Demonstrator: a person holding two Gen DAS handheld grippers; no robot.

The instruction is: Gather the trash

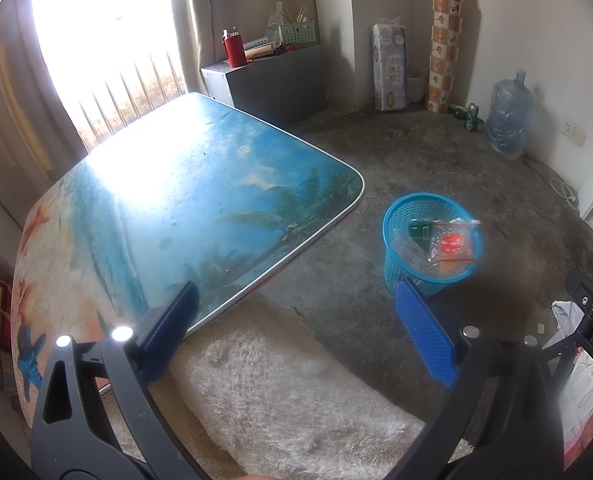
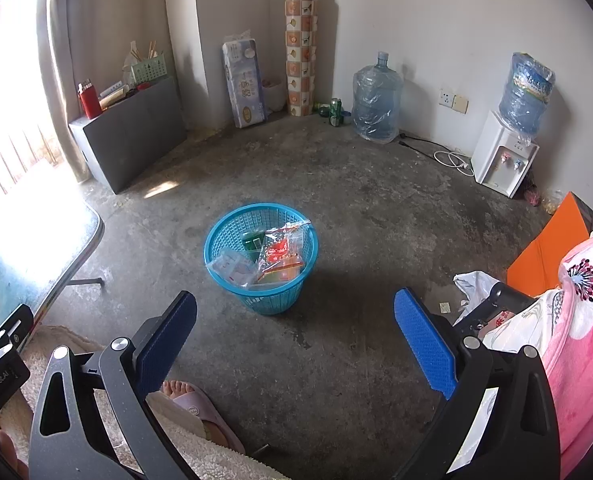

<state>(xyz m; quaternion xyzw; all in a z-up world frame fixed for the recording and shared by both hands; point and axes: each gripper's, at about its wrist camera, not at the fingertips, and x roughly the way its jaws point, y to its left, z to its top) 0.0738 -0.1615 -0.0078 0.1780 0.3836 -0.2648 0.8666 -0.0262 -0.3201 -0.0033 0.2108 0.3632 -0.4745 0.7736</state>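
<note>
Concrete floor [image 2: 356, 220] holds blue basket [image 2: 261, 258]; both claws [image 1: 296, 320] [image 2: 296, 328] gape empty.

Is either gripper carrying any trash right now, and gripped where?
No. The left gripper and right gripper are both open and empty. The wrappers already lie in the blue basket on the floor.

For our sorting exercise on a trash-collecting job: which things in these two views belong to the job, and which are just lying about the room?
Belongs to the job:
blue basket
clear wrappers inside it
left gripper, open
right gripper, open

Just lying about:
beach-print table
fluffy rug
empty water jug
water dispenser
red flask
green can
</note>
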